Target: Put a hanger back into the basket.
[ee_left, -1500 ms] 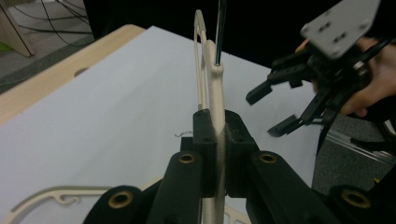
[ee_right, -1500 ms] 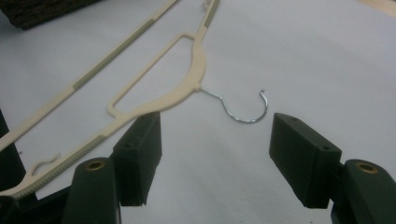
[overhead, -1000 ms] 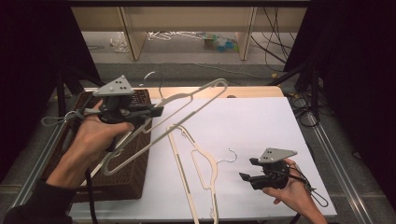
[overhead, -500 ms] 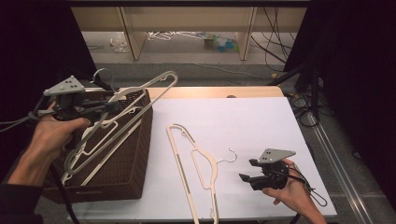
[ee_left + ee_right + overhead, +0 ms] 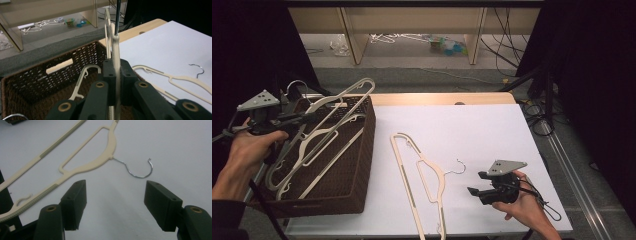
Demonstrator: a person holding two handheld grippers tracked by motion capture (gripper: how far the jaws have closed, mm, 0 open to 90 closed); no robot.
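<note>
Cream plastic clothes hanger [image 5: 319,117] w/ long bar is clamped edge-on in the left tool [image 5: 113,82], held tilted over the dark brown woven wicker basket [image 5: 357,170], its far end jutting past the back rim. More cream hangers [image 5: 312,150] lie inside already. To do this well: lower the near end first, turn the hanger along the basket's length, let go only once it rests on the pile, so it won't snag the rim. Right tool [image 5: 115,206] is spread wide, empty, just above the white bench [image 5: 482,130] near the second cream hanger w/ metal hook [image 5: 427,175]. No readable writing or brands.
</note>
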